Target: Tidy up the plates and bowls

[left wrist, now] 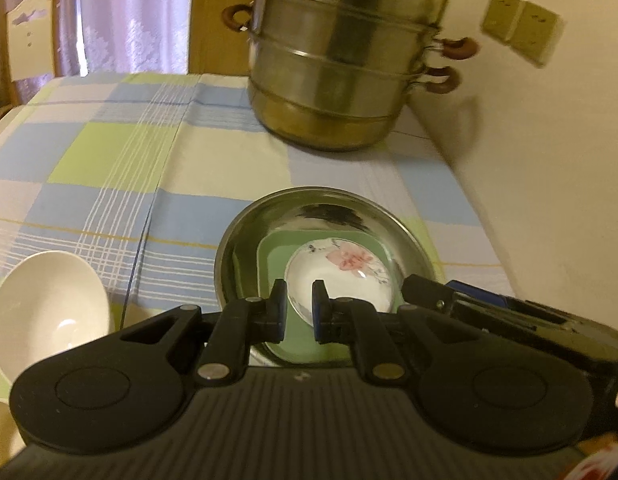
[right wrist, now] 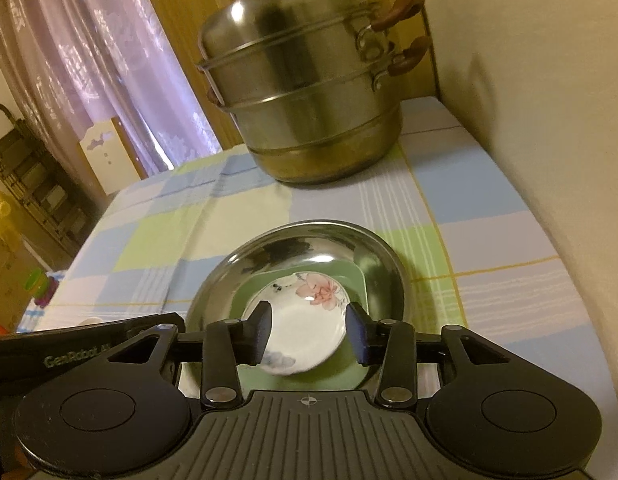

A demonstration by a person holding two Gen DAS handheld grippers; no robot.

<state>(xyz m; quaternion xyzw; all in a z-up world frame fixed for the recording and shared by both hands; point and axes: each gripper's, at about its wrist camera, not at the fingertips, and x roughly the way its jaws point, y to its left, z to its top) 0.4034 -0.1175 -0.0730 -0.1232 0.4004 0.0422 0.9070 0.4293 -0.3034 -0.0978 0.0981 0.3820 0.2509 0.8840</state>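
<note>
3 dishes sit nested: floral bowl [right wrist: 305,332] in green plate [right wrist: 345,372] in steel basin [right wrist: 309,240]. My right gripper [right wrist: 311,338] is spread around the bowl; my left gripper [left wrist: 299,312] is parted narrowly, pinching nothing. Risk: glazed rim slipping, chipping.

A floral saucer [right wrist: 305,332] sits in a green square plate [right wrist: 351,364], nested upright in a steel basin [right wrist: 305,236] on the surface; a white bowl [left wrist: 45,304] stands apart
</note>
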